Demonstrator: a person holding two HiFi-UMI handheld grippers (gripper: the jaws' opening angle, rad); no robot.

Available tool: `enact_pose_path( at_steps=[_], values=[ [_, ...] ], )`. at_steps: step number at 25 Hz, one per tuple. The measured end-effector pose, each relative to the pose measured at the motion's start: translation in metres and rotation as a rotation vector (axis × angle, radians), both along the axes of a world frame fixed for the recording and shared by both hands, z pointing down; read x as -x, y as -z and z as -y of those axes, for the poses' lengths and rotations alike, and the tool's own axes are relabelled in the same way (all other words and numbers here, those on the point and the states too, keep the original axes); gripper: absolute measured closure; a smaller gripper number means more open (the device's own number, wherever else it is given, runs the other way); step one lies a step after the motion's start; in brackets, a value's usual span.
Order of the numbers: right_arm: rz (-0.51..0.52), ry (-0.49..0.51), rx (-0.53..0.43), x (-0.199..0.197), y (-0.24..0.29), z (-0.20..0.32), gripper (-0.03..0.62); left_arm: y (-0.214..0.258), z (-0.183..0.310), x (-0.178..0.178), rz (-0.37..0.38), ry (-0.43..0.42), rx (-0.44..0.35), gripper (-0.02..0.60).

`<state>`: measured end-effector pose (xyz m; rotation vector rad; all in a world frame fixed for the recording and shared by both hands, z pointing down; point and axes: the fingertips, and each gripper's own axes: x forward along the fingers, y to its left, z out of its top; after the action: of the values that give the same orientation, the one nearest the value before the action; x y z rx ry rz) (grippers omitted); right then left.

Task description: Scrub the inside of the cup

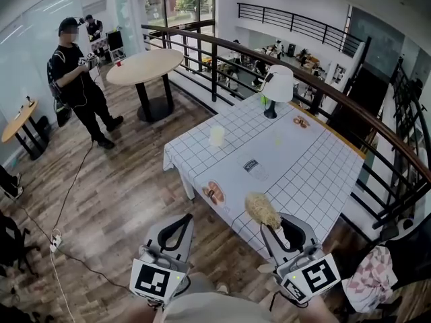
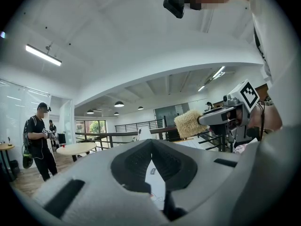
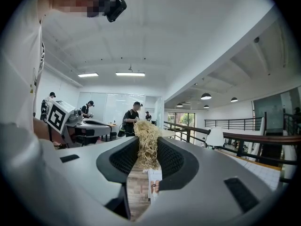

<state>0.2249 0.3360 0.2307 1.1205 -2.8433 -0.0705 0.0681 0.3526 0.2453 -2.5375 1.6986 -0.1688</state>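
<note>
Wood planks run under everything on my left, where a person in black (image 1: 81, 83) stands well out beyond the left gripper (image 1: 187, 218), with a round table (image 1: 145, 66) just past them. My left gripper hangs low over the floor, short of the cloth-covered table (image 1: 316, 160). In the left gripper view its jaws meet at the tips with nothing between them (image 2: 151, 142); only a sliver of checked cloth shows through the gap lower down.

Ahead of that gripper and a little to its right, the cup (image 1: 217, 135) stands upright on the white grid cloth, near the table's left edge. It is well apart from both grippers, and neither one touches it. A small printed card (image 1: 251, 167) lies on the cloth between the cup and my right gripper.

My right gripper (image 1: 281, 226) sits at the table's near edge, its jaws clamped on a straw-coloured fibrous scrubber (image 1: 262, 210). The right gripper view shows the fibres (image 3: 147, 142) pinched between the two dark pads and sticking out past the tips (image 3: 148, 149). From the left gripper view, the same scrubber (image 2: 190, 123) juts out to the right.

Far ahead of the right gripper, a white lamp (image 1: 278, 85) stands at the table's far end by the dark railing (image 1: 377, 123).
</note>
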Motion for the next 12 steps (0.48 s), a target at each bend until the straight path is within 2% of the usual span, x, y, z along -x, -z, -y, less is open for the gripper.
enact_pose_path(
  at_steps=[6, 12],
  values=[
    [0.000, 0.005, -0.001, -0.001, -0.004, 0.015, 0.476, -0.003, 0.015, -0.005, -0.002, -0.012, -0.009, 0.568],
    [-0.015, -0.003, 0.010, 0.011, -0.016, 0.045, 0.476, -0.010, 0.049, 0.012, -0.003, -0.018, -0.025, 0.568]
  ],
)
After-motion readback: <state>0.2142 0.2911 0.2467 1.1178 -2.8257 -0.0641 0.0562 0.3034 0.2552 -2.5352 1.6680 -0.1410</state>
